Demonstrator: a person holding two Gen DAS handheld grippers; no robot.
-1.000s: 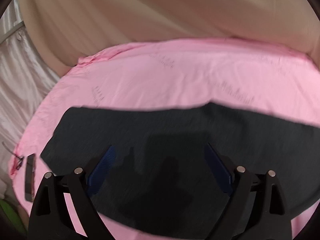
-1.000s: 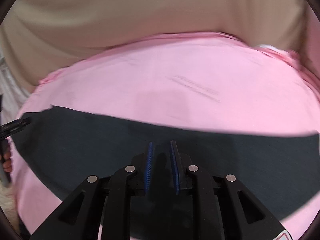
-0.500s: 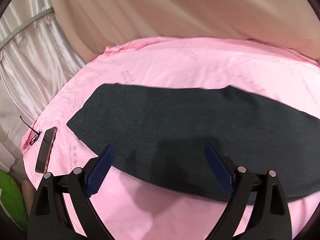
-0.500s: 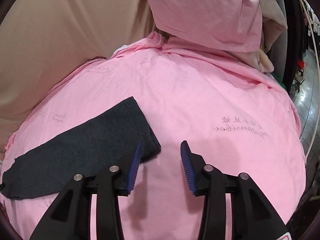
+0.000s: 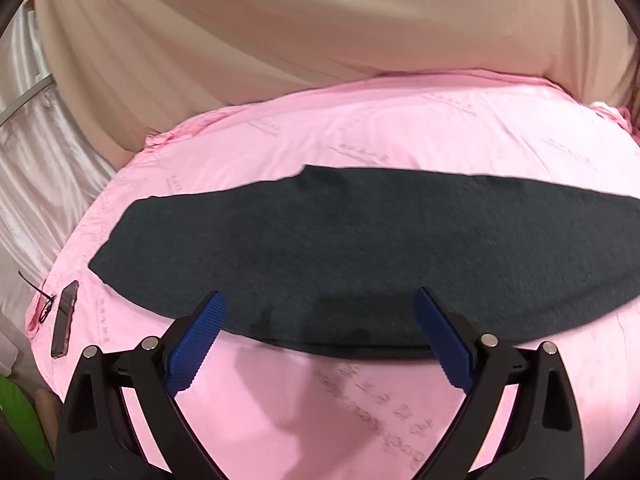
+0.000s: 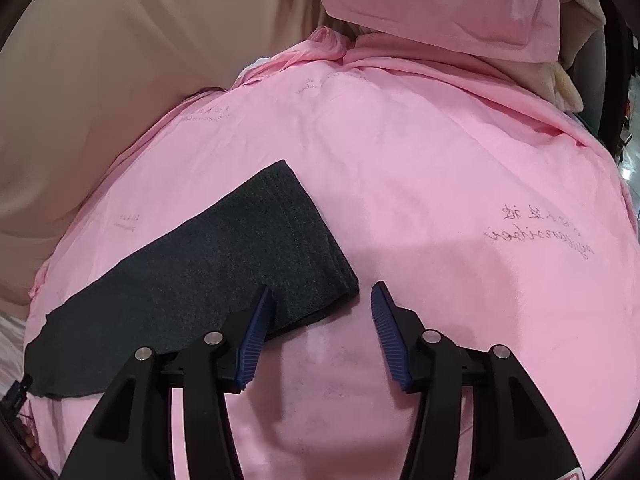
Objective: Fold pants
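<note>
**Both grippers open above dark pants on pink sheet**

Left gripper (image 5: 320, 336): spread wide, nothing between the blue ribbed pads (image 5: 196, 344), black arms angling up from the bottom corners of the left wrist view. Hovering at the near edge of the pants (image 5: 360, 248), pad tips overlapping the dark cloth in the picture; contact cannot be told. Faint shadow of the fingers on the fabric and on the sheet just below it.

Right gripper (image 6: 322, 320): parted to a moderate gap, empty, blue pads (image 6: 386, 332) facing each other. Left pad tip over the near corner of the pants (image 6: 208, 280), right pad tip over bare sheet just beside that corner.

Pants: dark charcoal, knit-textured, lying flat as one long narrow band across the bed, folded lengthwise with a doubled edge visible at the end near the right gripper. Band running left to right through the middle of the left wrist view, one end tapering at the left, the other passing out of frame at the right.

Beneath: pink sheet (image 5: 400, 144) with faint printed script, covering the bed. Near its left edge, well apart from the pants, a phone (image 5: 65, 318) with a pair of glasses (image 5: 42, 302) just beside it. Behind the bed, a beige curtain (image 5: 280, 32); at the far right end, a pink pillow (image 6: 440, 4) propped above the sheet (image 6: 440, 160).
</note>
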